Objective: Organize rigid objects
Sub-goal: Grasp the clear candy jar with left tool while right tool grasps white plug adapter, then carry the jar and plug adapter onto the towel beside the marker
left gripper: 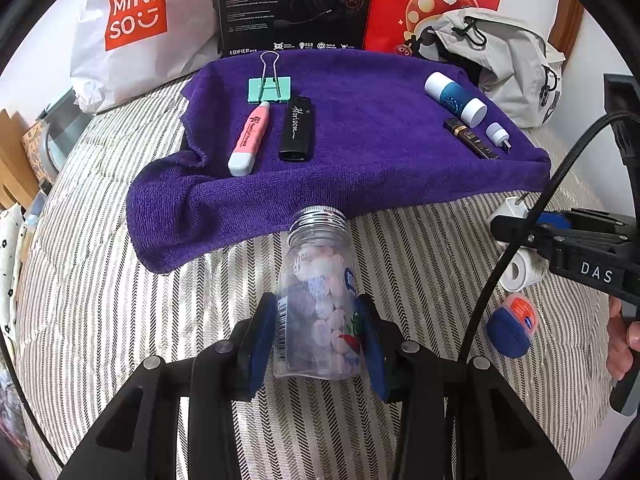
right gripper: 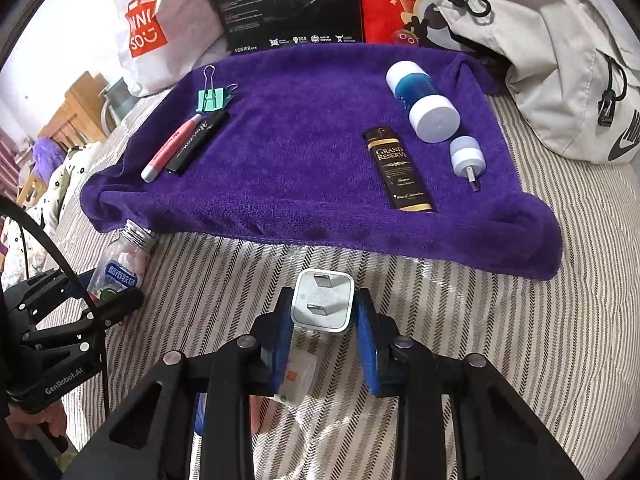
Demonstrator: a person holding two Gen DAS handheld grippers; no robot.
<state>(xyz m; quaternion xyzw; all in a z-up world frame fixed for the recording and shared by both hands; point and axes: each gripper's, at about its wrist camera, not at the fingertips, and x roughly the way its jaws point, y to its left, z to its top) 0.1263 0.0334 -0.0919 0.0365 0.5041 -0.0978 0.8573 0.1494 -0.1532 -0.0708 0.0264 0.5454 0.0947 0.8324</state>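
nearest thing in the left wrist view is the left gripper [left gripper: 318,336], blue pads closed in on a clear plastic bottle [left gripper: 318,292] of pinkish tablets, so it's got a proper hold. the bottle's lid is off and its long axis points straight ahead along the fingers, open threaded neck aimed at the purple towel [left gripper: 360,168], neck just short of the towel's near edge.

right gripper [right gripper: 324,328] has its pads on either side of a white plug adapter [right gripper: 323,306], prongs facing the camera. looks like a grip, though i can't tell whether the right pad is actually touching. the adapter sits just short of the towel's near edge too, further along to the right.

already on the towel: at the left, a teal binder clip [left gripper: 269,89], a pink pen-shaped thing [left gripper: 248,140] and a black lighter [left gripper: 296,128] side by side, long axes running front to back. at the right, a blue and white tube [left gripper: 454,98], a dark gold-lettered lighter [right gripper: 398,170] and a small white usb plug [right gripper: 467,158].

so the towel lies dead ahead of both tools and the middle is bare. my guess is the bottle just goes forward and gets laid down parallel with the rest; the left hand is nearer the left group.
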